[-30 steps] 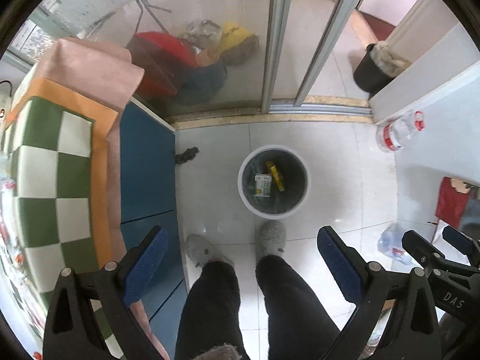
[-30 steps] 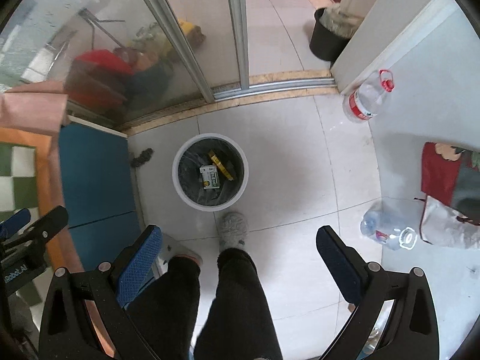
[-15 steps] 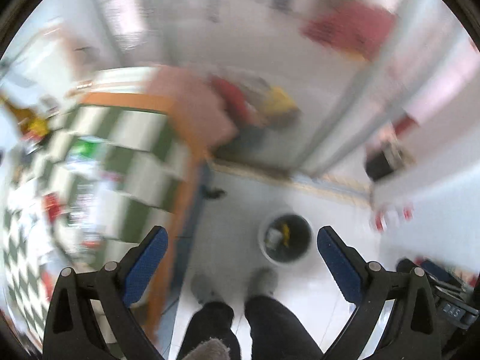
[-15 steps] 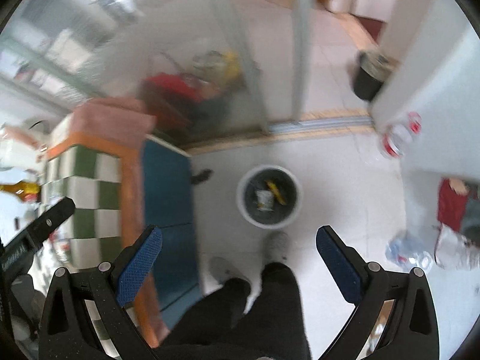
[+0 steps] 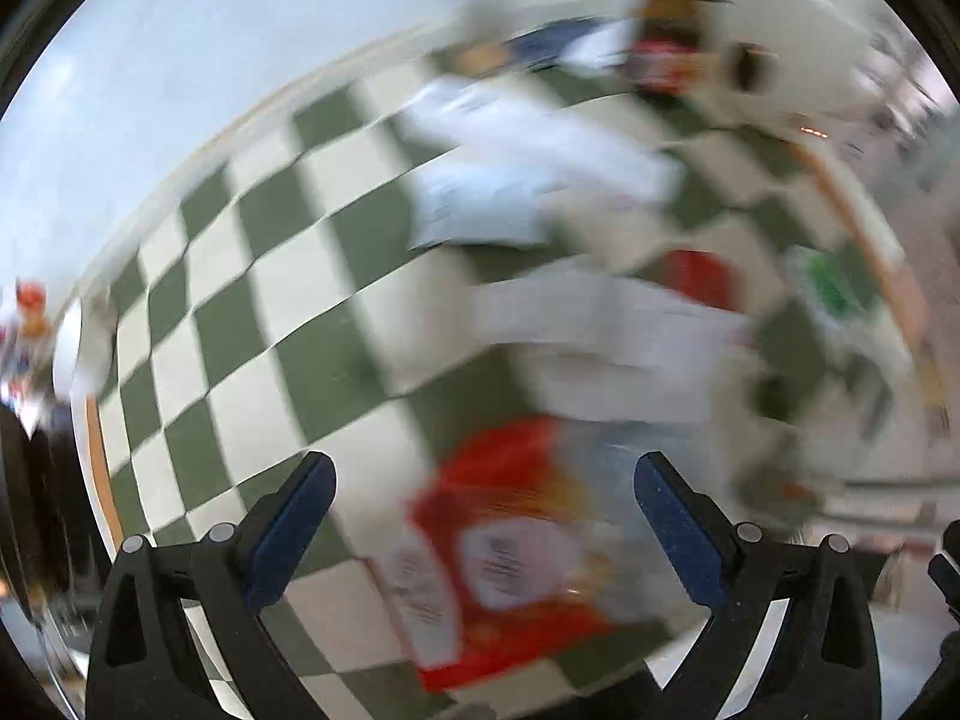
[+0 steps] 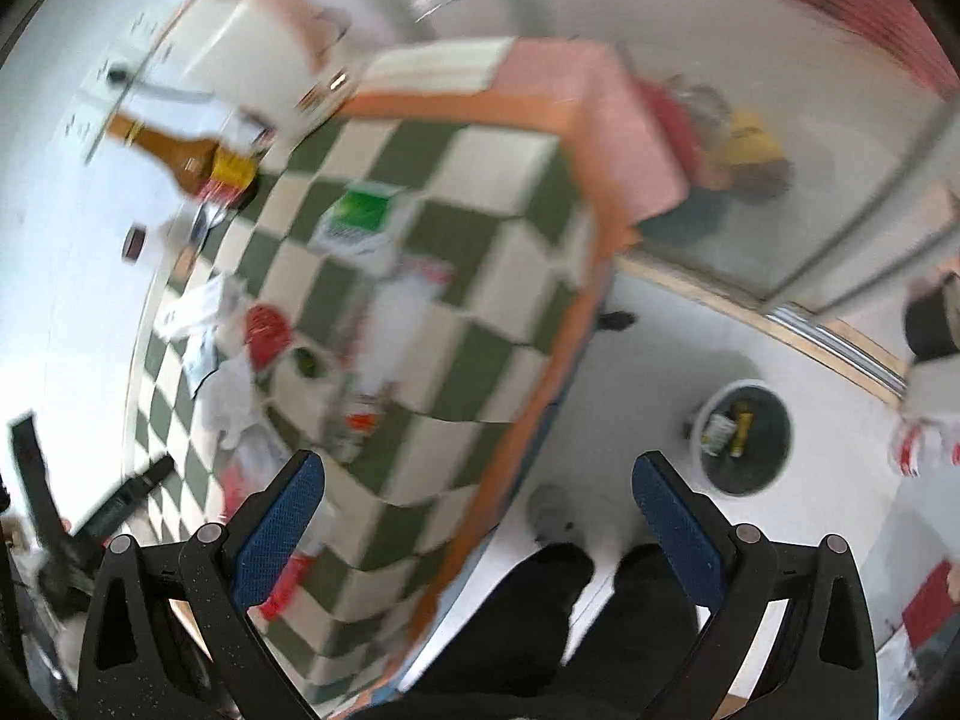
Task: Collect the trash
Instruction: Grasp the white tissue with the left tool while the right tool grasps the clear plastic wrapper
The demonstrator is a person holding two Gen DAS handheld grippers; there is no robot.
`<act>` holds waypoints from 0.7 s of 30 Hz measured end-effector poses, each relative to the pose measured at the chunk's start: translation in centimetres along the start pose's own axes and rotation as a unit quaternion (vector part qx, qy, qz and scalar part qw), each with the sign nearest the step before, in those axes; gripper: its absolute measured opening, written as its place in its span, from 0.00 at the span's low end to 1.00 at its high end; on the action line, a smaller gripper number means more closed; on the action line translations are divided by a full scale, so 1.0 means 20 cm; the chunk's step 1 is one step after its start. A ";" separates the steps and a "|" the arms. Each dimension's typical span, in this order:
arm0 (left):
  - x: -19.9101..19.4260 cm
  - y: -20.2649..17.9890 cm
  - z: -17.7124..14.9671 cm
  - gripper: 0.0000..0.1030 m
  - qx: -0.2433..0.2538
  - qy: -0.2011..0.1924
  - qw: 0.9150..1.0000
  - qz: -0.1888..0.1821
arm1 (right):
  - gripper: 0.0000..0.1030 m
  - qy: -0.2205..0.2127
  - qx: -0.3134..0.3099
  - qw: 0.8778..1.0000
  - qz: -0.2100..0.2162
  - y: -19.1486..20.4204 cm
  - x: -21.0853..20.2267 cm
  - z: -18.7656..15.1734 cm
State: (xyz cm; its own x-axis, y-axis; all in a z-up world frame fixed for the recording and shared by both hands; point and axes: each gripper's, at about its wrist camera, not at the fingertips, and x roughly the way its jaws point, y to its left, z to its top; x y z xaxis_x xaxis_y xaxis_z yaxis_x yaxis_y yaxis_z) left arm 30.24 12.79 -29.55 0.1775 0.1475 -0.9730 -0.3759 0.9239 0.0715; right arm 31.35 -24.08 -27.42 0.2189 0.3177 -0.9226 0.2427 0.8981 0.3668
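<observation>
My left gripper [image 5: 480, 522] is open over the green-and-white checked table [image 5: 252, 252], with a blurred red-and-white wrapper [image 5: 510, 564] below and between its fingers. White papers [image 5: 528, 180] and other litter lie farther on. My right gripper [image 6: 474, 516] is open and holds nothing; it hangs above the table's edge [image 6: 540, 396]. The white bin [image 6: 744, 438] with a dark liner stands on the floor to the right, with a carton and a yellow item inside. On the table lie a green-and-white pack [image 6: 360, 222], a red lid [image 6: 267, 330] and crumpled white paper [image 6: 231, 396].
A brown bottle [image 6: 180, 159] stands at the table's far left. The person's dark trouser legs [image 6: 552, 618] and grey slippers [image 6: 552, 510] are by the table's corner. A glass sliding door [image 6: 840, 240] lies behind, with a black pot [image 6: 930, 324] beyond it. The left gripper [image 6: 114, 510] shows at lower left.
Both grippers have swung left and up, away from the bin on the floor and toward the checked table. The left view now faces the tabletop litter. Both stayed open.
</observation>
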 end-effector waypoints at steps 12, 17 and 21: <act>0.35 -0.25 0.27 0.97 0.055 0.066 0.991 -0.103 | 1.00 0.014 0.010 0.998 -0.063 0.37 0.41 0.46; 0.46 -0.37 0.33 0.73 0.086 0.069 0.989 -0.096 | 1.00 0.045 0.029 0.996 -0.073 0.35 0.53 0.44; 0.45 -0.36 0.39 0.16 0.106 0.036 0.991 -0.071 | 0.97 0.068 0.036 0.994 -0.075 0.33 0.63 0.36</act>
State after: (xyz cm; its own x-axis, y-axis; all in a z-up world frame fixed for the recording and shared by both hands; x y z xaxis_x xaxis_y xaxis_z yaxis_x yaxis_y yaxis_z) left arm 41.58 10.19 -37.07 0.1458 -0.0071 -0.9893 -0.1512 0.9881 -0.0294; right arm 42.59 -16.36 -35.80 0.0458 0.2239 -0.9735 0.3312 0.9160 0.2263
